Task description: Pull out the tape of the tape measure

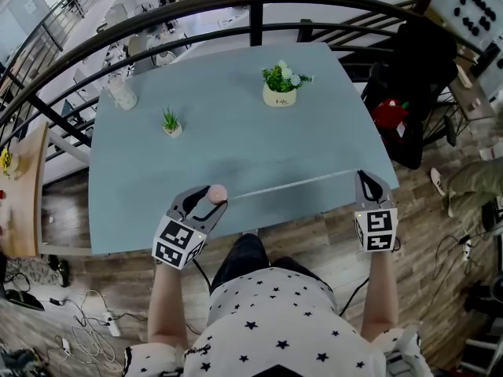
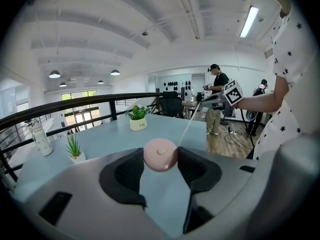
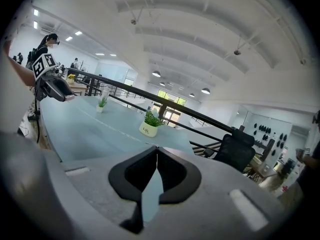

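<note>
A round pink tape measure [image 1: 218, 192] sits between the fingers of my left gripper [image 1: 212, 198], which is shut on its case near the table's front edge. In the left gripper view the case [image 2: 160, 154] fills the gap between the dark pads. A thin white tape [image 1: 291, 183] runs out of it, level over the blue table [image 1: 236, 144], to my right gripper [image 1: 363, 176] at the front right corner. The right gripper's jaws [image 3: 156, 152] are closed together, and the tape [image 3: 107, 124] leads straight to their tips. From there the left gripper [image 3: 66, 97] shows far off at the left.
A white pot with a green plant [image 1: 279, 86] stands at the table's far middle. A small potted plant [image 1: 171, 123] and a glass jar [image 1: 122, 93] stand at the far left. A black railing [image 1: 255, 6] runs behind the table. A black chair [image 1: 416, 69] stands to its right.
</note>
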Motion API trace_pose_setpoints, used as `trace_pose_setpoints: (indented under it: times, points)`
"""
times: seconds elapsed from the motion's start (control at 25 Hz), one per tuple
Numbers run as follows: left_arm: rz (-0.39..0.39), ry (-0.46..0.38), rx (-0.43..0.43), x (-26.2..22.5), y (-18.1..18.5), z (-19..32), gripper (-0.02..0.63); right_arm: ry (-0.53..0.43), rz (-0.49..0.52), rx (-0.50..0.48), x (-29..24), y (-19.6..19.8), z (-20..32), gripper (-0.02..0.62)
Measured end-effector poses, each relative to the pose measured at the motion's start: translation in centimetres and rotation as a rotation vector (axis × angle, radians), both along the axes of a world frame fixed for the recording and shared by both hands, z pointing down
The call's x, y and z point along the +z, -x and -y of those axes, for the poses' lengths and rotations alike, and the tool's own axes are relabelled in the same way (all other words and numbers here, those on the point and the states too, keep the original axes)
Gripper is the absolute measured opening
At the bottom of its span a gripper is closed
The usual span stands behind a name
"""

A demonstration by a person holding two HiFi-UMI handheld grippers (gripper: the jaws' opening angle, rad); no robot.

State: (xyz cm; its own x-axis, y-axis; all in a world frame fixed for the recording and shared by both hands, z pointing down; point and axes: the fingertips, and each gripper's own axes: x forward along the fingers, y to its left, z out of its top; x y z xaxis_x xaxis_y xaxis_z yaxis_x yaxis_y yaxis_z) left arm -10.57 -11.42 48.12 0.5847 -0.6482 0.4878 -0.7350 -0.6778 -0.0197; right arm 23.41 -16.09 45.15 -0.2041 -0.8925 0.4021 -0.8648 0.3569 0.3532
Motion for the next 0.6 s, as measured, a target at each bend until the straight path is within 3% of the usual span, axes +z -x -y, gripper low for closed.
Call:
trace_pose_setpoints:
  times: [0.6]
  points:
    - [0.006,0.003,0.001,0.11,-0.53,0.66,0.21,0.008,0.03,-0.006,0.36,0.09,0.55,0.01]
